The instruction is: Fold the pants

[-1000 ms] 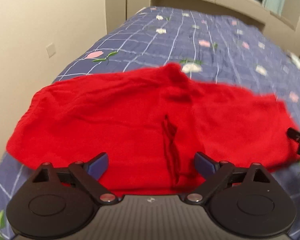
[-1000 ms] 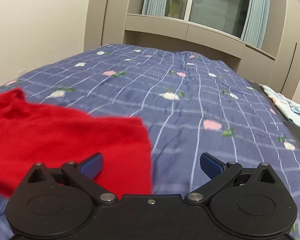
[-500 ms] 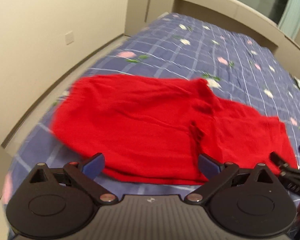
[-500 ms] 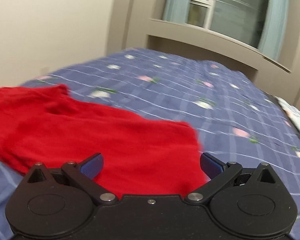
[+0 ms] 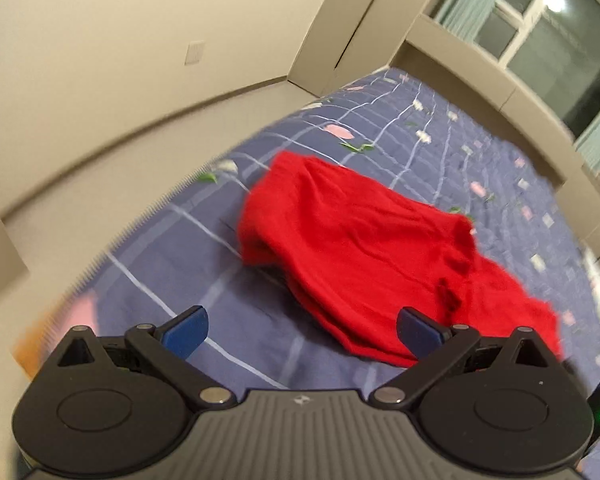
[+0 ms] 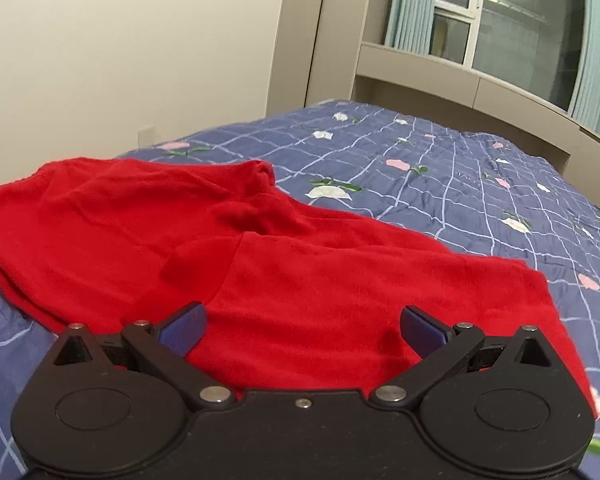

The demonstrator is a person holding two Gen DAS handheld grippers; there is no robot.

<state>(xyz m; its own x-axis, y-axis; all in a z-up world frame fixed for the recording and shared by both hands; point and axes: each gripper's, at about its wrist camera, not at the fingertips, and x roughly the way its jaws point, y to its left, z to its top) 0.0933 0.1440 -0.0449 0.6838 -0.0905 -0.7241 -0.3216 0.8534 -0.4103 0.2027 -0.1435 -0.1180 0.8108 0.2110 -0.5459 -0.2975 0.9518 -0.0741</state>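
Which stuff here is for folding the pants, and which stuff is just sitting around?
For the job:
- red pants, spread out and rumpled on the bed
- left gripper, open, holding nothing
- right gripper, open above the pants, holding nothing

Just there:
- blue checked bedspread with flowers, under the pants
- window
- pale curtains
- wall socket

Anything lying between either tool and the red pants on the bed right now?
Nothing visible. The right tool is open directly over the red pants, with only red cloth below it. The left tool is open over bare bedspread, the pants' near edge just ahead on its right.
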